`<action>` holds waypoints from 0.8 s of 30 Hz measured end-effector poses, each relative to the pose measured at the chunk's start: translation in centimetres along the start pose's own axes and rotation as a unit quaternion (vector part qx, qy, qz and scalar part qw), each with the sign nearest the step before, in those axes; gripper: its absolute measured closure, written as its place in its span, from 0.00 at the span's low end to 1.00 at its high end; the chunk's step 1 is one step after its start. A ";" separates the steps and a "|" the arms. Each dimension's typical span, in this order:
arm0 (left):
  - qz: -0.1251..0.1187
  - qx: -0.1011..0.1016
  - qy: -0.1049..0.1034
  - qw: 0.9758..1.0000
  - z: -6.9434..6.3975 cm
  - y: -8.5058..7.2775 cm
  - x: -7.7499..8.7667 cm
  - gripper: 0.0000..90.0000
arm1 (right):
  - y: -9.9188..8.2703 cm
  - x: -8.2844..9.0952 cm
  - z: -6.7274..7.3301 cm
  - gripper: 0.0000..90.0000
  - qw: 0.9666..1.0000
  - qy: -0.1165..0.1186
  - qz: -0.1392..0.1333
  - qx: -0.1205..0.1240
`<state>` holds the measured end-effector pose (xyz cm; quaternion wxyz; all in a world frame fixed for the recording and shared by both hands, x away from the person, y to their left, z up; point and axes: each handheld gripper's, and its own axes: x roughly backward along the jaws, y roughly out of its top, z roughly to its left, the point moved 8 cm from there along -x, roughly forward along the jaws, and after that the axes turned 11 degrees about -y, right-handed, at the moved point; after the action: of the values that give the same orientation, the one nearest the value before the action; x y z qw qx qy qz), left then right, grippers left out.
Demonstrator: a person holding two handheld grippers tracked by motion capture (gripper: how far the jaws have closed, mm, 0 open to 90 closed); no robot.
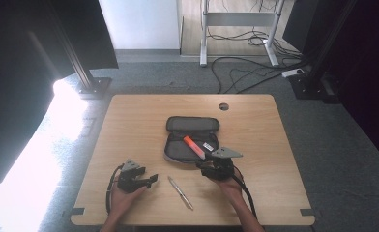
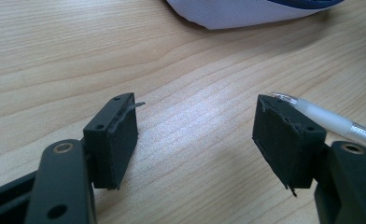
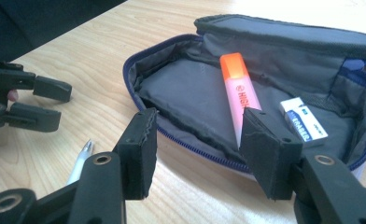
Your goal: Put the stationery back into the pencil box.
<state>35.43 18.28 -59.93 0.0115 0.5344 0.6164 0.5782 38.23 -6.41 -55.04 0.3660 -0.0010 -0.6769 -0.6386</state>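
An open grey pencil case (image 1: 192, 126) (image 3: 181, 88) lies at the table's middle, with an orange highlighter (image 1: 193, 146) (image 3: 236, 95) and a white eraser (image 1: 208, 146) (image 3: 305, 119) inside it. A silver pen (image 1: 180, 192) (image 2: 335, 122) (image 3: 80, 161) rests on the wood in front of the case. My right gripper (image 1: 203, 166) (image 3: 200, 137) is open at the case's near edge, nothing between its pads. My left gripper (image 1: 153, 180) (image 2: 195, 130) is open just above the table, left of the pen, and holds nothing. The pen tip shows just behind its right jaw.
The wooden table (image 1: 129, 121) has a round cable hole (image 1: 224, 106) at the back. Cables lie on the floor beyond it, and dark frame posts stand at both far corners. In the right gripper view the left gripper (image 3: 36, 102) shows at the left edge.
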 end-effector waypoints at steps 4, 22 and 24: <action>0.000 0.000 0.000 1.000 0.0 0.0 0.0 0.35 | -0.5 0.3 0.2 0.51 1.000 0.002 0.000 0.001; 0.001 -0.001 0.003 1.000 0.0 0.0 0.0 0.35 | -2.5 1.6 2.2 0.51 0.999 0.027 0.012 0.013; 0.001 -0.001 0.003 1.000 0.0 0.0 0.0 0.35 | -2.6 1.7 2.6 0.51 0.999 0.030 0.013 0.015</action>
<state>35.42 18.26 -59.94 0.0097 0.5333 0.6151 0.5807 34.44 -5.41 -56.23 0.3948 0.0148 -0.6753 -0.6229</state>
